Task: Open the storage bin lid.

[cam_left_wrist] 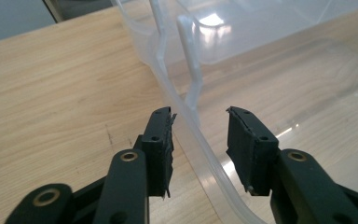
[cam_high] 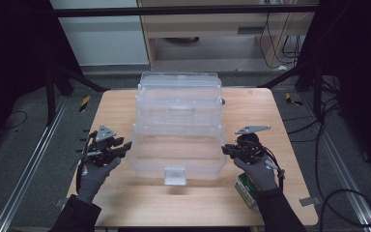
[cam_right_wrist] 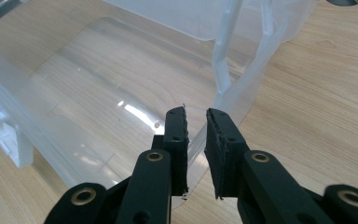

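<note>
A clear plastic tiered storage box stands opened out on the wooden table, with its lowest tray nearest me. My left gripper is at the tray's left wall. In the left gripper view the jaws straddle the clear rim, which runs close by the left pad with a gap to the right pad, so the gripper is open. My right gripper is at the tray's right wall. In the right gripper view its jaws stand narrow, shut on the thin clear wall.
A small green and white carton lies on the table under my right wrist. A clear latch sticks out of the tray's front wall. Bare wood lies along the near edge and both sides. Metal rails and cables run beside the table.
</note>
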`<state>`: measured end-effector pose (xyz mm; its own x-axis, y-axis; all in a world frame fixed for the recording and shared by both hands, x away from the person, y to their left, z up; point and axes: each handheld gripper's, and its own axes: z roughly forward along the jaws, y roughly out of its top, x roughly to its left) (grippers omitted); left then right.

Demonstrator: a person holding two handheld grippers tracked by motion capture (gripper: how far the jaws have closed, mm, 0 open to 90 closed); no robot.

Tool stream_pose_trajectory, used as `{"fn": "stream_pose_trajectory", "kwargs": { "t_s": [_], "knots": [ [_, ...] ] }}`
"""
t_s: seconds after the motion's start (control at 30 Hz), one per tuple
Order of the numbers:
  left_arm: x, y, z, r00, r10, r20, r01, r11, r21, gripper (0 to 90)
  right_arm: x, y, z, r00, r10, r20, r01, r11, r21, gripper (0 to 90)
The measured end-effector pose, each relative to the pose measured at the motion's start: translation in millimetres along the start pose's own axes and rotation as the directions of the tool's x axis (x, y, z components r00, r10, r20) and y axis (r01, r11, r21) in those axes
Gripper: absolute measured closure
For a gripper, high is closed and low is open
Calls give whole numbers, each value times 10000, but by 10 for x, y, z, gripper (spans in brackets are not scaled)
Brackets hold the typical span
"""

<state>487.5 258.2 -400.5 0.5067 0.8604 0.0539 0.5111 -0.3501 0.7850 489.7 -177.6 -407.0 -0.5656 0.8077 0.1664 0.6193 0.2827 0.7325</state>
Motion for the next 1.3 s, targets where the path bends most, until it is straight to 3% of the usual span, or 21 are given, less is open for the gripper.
{"fn": "stream_pose_trajectory", "kwargs": {
  "t_s": [0.17, 0.27, 0.57, 0.87, 0.97, 1.07, 1.3],
  "knots": [
    [-42, -34, 96, 9998, 214, 33, -216, 9985, 504, 656, -2, -2, 0, 10000, 42, -10, -42, 10000, -8, 789],
    [-52, -51, 114, 9999, 120, 45, -122, 9982, 593, 724, 0, -3, -1, 10000, 69, -9, -69, 10000, 4, 789],
    [-107, -63, 78, 9998, 117, -187, -108, 9988, 482, 764, 0, 2, -3, 9999, 130, -18, -130, 9999, 47, 790],
    [-122, -84, 61, 10000, 63, -13, -62, 9991, 408, 756, -13, 5, -8, 9999, 89, 148, -89, 9999, 48, 793],
    [-103, -80, 75, 9999, -42, 99, 39, 9995, 318, 710, -4, 7, -6, 9997, 76, 215, -78, 10000, 52, 791],
    [-79, -67, 33, 9999, -89, -129, 90, 9999, 83, 622, 6, 11, 10, 9992, -107, 386, 105, 9999, 58, 736],
    [74, -52, -129, 9968, -703, -391, 672, 9948, -766, 455, -19, 40, -137, 9999, 56, 114, -51, 9990, -448, 619]
  ]
}}
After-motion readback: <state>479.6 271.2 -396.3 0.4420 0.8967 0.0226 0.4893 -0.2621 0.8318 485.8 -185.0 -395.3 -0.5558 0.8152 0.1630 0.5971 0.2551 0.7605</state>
